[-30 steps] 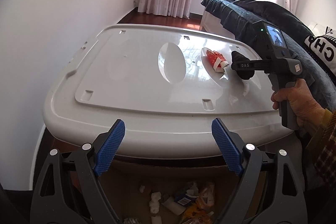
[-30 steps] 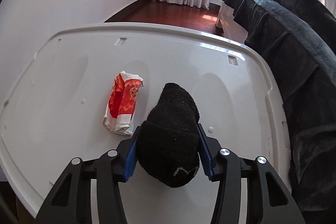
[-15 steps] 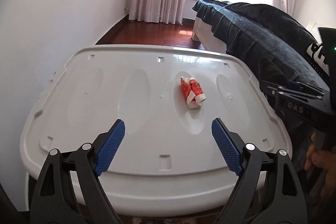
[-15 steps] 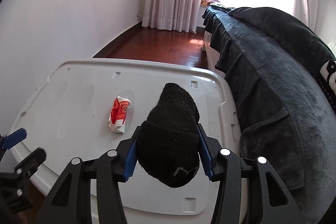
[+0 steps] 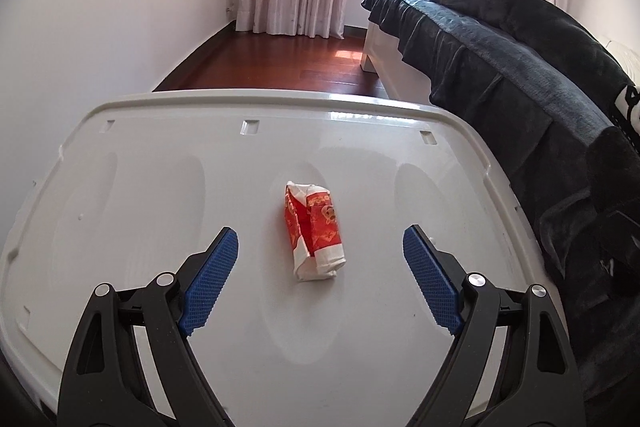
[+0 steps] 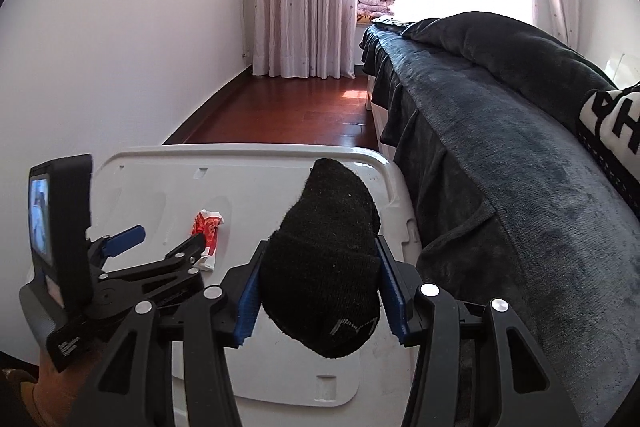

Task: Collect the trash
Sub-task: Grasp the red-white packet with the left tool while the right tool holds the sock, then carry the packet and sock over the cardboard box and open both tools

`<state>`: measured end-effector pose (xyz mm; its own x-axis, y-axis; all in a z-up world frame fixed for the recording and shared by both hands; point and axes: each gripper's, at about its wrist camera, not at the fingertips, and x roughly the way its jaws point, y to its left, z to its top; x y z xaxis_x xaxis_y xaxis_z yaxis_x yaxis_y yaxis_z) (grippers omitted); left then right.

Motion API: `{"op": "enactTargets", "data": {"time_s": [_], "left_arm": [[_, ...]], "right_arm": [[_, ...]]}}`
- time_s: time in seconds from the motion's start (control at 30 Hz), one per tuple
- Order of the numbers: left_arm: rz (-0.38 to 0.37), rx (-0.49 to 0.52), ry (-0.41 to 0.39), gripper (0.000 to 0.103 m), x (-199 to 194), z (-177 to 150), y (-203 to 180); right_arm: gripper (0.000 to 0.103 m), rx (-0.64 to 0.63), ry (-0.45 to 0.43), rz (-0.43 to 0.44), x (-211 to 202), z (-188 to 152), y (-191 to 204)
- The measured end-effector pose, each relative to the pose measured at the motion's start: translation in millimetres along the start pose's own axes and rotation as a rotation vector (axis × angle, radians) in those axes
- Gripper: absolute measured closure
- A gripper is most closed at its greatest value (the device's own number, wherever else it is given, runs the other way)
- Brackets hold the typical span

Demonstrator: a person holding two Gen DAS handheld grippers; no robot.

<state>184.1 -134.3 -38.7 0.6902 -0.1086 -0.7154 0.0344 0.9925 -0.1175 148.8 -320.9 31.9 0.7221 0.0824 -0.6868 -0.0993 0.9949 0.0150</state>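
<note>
Jaws spread wide and empty, the left gripper [image 5: 320, 263] hangs above a white lid [image 5: 120, 227], pointing down at a crumpled red-and-white wrapper [image 5: 314, 233] that lies near the lid's middle, between the blue pads [image 5: 210, 281] but touching neither. At the lid's right edge, beside a dark-covered bed [image 6: 500, 167], the right gripper [image 6: 320, 291] is clenched on a black sock [image 6: 324, 259], held clear of the surface. The step in hand appears to be the approach to the wrapper, not yet a grasp. The next move would call for lowering the left gripper until its pads flank the wrapper's long sides, then closing gently, since the light paper could slide on the glossy plastic.
</note>
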Motion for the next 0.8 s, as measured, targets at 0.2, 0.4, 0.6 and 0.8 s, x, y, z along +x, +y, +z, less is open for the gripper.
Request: {"op": "enactTargets", "data": {"time_s": [0.2,0.4,0.6,0.8], "left_arm": [[0.023,0.0,-0.006,0.021,27.4,16.2,-8.2],[0.058,-0.004,0.032,0.021,52.5,21.0,-3.6],[0.046,0.012,0.075,0.042,68.5,17.6,-2.9],[0.028,0.007,0.114,0.073,78.3,10.6,3.6]], "right_arm": [[0.052,-0.005,-0.001,0.004,-1.1,-0.5,3.9],[0.052,-0.019,-0.006,0.017,-1.9,1.2,9.6],[0.052,-0.022,-0.011,0.025,-1.0,3.1,9.4],[0.052,-0.022,-0.013,0.024,-1.3,4.1,9.9]]}}
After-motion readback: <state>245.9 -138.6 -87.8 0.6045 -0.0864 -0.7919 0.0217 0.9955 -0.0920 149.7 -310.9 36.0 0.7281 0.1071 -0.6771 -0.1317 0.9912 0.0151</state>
